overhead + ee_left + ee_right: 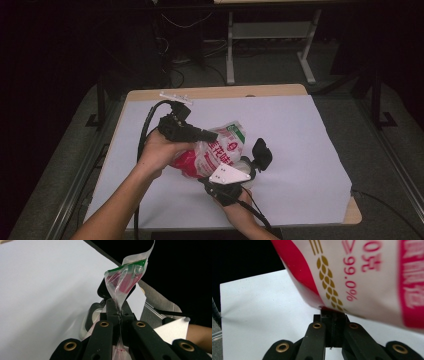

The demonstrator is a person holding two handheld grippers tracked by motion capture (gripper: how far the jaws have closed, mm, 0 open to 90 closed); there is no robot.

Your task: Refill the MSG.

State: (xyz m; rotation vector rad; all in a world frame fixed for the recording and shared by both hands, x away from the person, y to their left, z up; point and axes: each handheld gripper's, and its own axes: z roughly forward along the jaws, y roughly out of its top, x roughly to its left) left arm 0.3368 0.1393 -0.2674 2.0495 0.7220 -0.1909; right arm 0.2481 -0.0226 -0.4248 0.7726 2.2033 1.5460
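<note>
A red-and-white plastic bag (pixel 222 149) with printed lettering is held up over the white sheet between both grippers. My left gripper (pixel 202 134) comes in from the left and is shut on the bag's thin upper edge; the left gripper view has the film (pixel 125 280) pinched between the tips of that gripper (pixel 120 313). Below the bag, my right gripper (pixel 210 176) is shut on its lower edge. The right gripper view shows the bag (pixel 367 277) bulging just above the tips of that gripper (pixel 333 313).
A white round container (pixel 246 165) with a raised black lid (pixel 261 152) stands just right of the bag, close behind it in the left gripper view (pixel 93 315). The white sheet (pixel 300 130) covers the wooden table (pixel 215 92). Dark floor and desk legs lie beyond.
</note>
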